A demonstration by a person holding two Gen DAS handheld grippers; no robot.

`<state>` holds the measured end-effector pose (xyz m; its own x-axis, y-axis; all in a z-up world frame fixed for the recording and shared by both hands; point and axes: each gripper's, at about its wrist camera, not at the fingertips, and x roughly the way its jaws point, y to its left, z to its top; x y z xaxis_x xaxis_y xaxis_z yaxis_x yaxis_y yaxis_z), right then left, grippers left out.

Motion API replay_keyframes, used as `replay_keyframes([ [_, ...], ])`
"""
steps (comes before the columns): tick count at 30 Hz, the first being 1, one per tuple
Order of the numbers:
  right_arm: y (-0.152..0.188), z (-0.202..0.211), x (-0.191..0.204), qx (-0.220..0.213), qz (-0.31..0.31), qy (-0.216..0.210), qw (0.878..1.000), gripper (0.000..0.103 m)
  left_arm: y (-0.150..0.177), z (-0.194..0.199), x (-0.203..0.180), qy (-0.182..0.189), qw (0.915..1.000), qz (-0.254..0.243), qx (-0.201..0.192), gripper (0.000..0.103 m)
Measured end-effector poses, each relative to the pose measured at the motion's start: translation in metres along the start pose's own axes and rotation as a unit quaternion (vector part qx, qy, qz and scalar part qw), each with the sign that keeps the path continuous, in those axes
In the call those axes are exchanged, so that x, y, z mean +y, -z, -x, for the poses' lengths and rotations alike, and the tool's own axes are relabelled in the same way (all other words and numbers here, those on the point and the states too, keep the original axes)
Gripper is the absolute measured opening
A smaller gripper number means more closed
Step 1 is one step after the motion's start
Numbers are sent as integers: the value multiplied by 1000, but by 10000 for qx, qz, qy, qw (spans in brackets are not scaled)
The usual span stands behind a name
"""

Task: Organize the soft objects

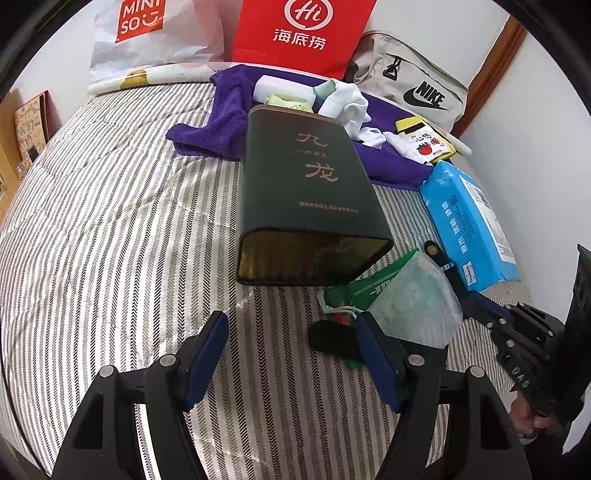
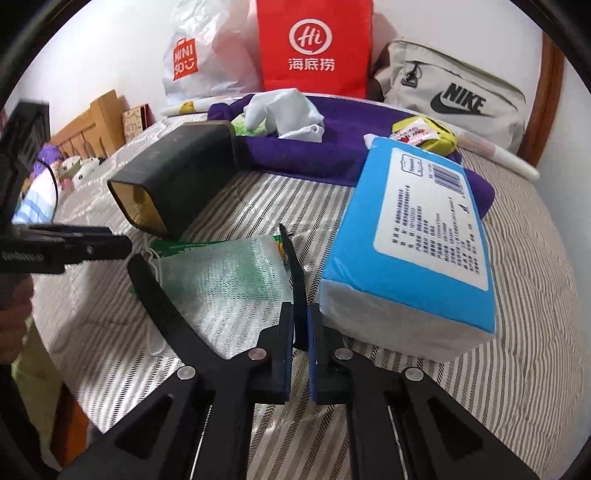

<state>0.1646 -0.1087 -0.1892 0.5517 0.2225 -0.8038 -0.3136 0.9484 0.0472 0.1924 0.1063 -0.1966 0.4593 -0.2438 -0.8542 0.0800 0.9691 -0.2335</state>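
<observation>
A white face mask on a green packet lies on the striped bed, just in front of the open mouth of a dark green box that lies on its side. My right gripper is shut on a black tongs-like tool whose two arms reach along either side of the mask. My left gripper stands open just short of the mask's ear loops, with nothing between its fingers. A blue tissue pack lies to the right of the mask.
A purple towel at the back carries white socks and a snack packet. Behind it stand a red paper bag, a white plastic bag and a beige sports bag. A white wall borders the bed on the right.
</observation>
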Motion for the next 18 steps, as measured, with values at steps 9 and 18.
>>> replay_keyframes([
  [9,7,36,-3,-132,-86,-186,9997,3,10,23,-1,-2,9999,106,-121,69],
  [18,40,56,-11,36,-55,-164,9998,3,26,28,-9,37,9999,158,-10,69],
])
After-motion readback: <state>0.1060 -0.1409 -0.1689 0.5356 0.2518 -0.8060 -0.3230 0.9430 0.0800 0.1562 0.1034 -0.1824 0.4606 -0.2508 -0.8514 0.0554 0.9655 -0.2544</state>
